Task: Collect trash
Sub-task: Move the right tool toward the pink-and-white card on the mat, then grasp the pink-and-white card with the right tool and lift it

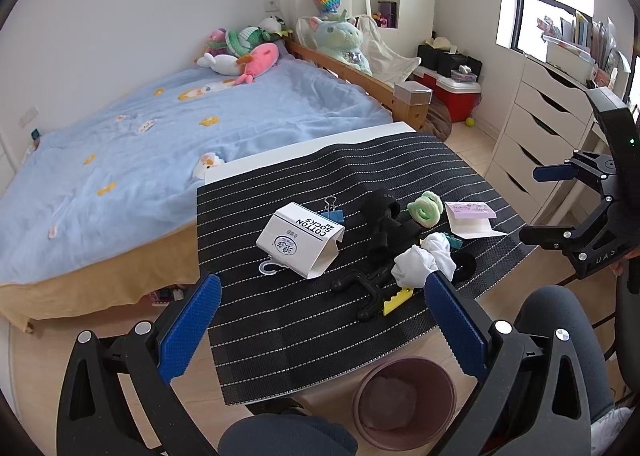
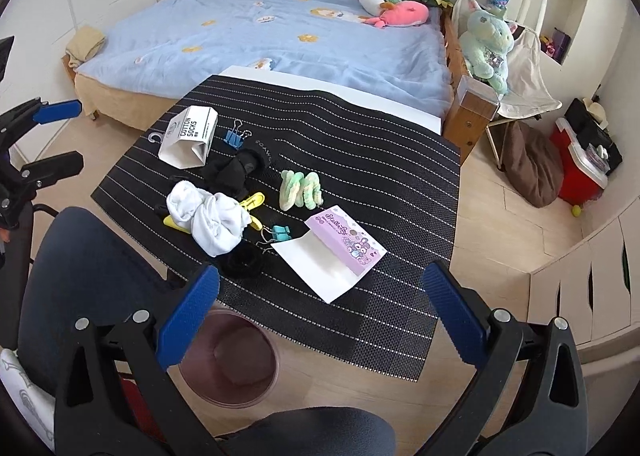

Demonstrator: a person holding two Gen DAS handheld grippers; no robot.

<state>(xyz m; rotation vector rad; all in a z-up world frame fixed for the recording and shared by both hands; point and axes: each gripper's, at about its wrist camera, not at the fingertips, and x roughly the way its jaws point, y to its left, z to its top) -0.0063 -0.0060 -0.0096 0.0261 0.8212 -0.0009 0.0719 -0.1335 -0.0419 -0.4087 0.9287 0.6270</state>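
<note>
A white "cotton socks" cardboard sleeve (image 1: 299, 239) (image 2: 189, 141) and a purple-and-white card package (image 1: 472, 219) (image 2: 334, 252) lie on a black striped mat (image 1: 280, 316) (image 2: 380, 176). A pink trash bin (image 1: 404, 402) (image 2: 228, 360) stands on the floor below the mat's near edge, something crumpled inside it. My left gripper (image 1: 322, 320) is open and empty above the mat's near part. My right gripper (image 2: 320, 320) is open and empty above the near edge, and shows at the right of the left wrist view (image 1: 548, 204).
Also on the mat: white socks (image 2: 208, 216), black socks (image 2: 236, 168), green fuzzy socks (image 2: 300, 188), blue binder clip (image 2: 233, 136), teal clip (image 2: 280, 233), yellow clips (image 2: 252, 202), black hanger (image 1: 360, 288). Bed (image 2: 260, 28) behind; drawers (image 1: 536, 128) at right; my knees below.
</note>
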